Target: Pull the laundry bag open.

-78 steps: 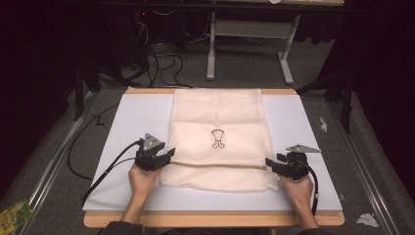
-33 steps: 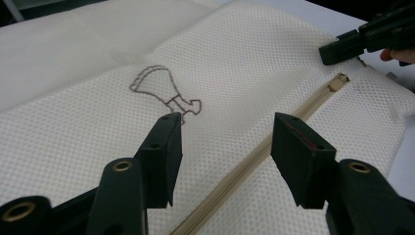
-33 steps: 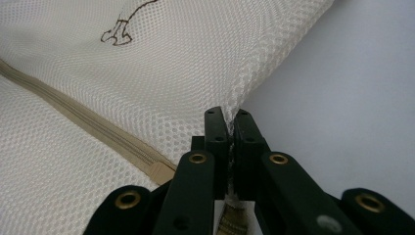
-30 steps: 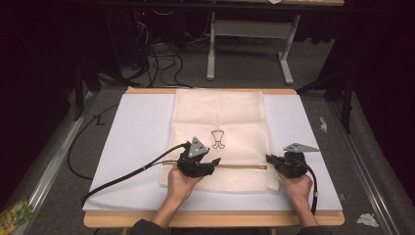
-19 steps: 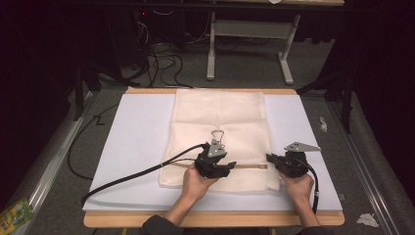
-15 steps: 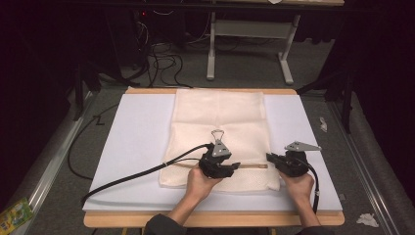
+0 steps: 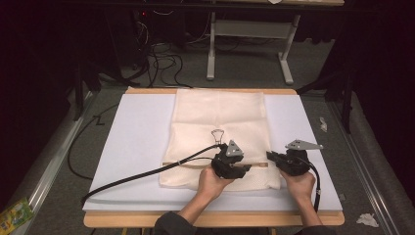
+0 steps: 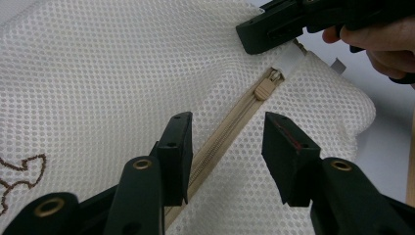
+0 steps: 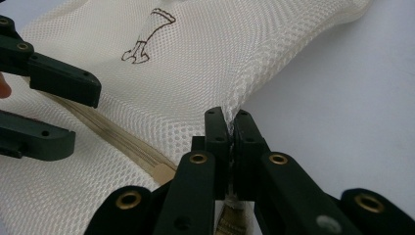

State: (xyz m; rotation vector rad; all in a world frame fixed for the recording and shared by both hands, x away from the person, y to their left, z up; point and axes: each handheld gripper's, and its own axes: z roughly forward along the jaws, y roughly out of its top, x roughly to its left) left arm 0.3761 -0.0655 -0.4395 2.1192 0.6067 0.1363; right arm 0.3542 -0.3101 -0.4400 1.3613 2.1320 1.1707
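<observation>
A cream mesh bag (image 7: 220, 132) lies flat on a white sheet (image 7: 137, 147) that covers the counter (image 7: 215, 219). A tan zipper (image 8: 230, 122) runs across the bag near its edge on the person's side, and the rest is placed against that zipper.

The left claw (image 8: 225, 147) is open, its two jaws standing apart on either side of the zipper line and just above the mesh, holding nothing. Beyond the jaws along the zipper sits the tan slider (image 8: 266, 85), with its pull pointing toward the bag's end. In the high view the left claw (image 7: 243, 169) sits over the zipper's middle stretch, with the left hand (image 7: 213, 182) behind it and a black cable (image 7: 147, 174) trailing across the sheet, away from the right claw.

The right claw (image 9: 230, 129) is closed on the bag, pinching a raised fold of mesh at the zipper's end, where the bag's side edge meets the sheet. In the high view the right claw (image 7: 272, 157) is at that end of the zipper, held by the right hand (image 7: 298, 183).

On the far side of the zipper, a small brown outline drawing (image 7: 217, 134) is printed on the mesh. The two claws are near each other along the zipper but apart.
</observation>
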